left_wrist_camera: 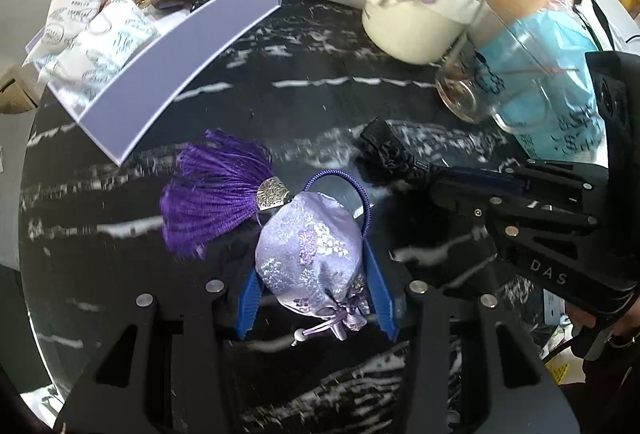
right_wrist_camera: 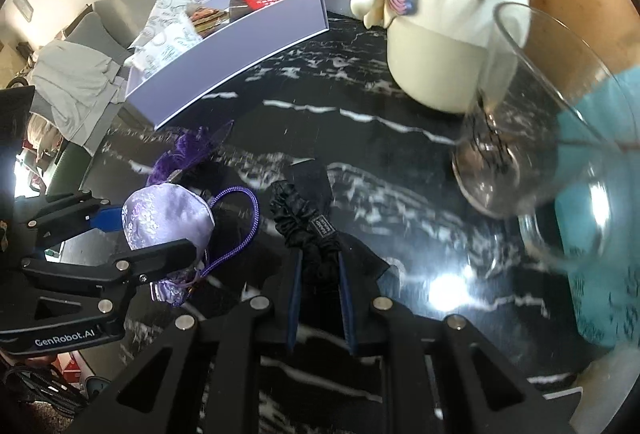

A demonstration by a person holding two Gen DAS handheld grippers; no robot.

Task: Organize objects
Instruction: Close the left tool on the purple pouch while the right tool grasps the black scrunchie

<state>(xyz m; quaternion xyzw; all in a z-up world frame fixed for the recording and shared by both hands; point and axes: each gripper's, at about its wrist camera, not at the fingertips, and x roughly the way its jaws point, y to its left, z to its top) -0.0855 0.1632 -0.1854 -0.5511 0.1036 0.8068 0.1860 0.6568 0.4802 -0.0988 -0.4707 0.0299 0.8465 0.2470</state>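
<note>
Left gripper: clamps lilac brocade sachet with purple tassel, beside open white box. Right gripper: pinches black fabric scrunchie.

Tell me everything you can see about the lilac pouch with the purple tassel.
The pouch is a small, plump bag of shiny lilac brocade with woven flowers. Its neck is tied with a thin cord ending in a bead. A purple tassel hangs from a silver patterned cap, and a braided purple loop curves off the same end. The left claw is shut on it, blue pads pressing both sides. It is over the black marble table, next to the right claw.
</note>
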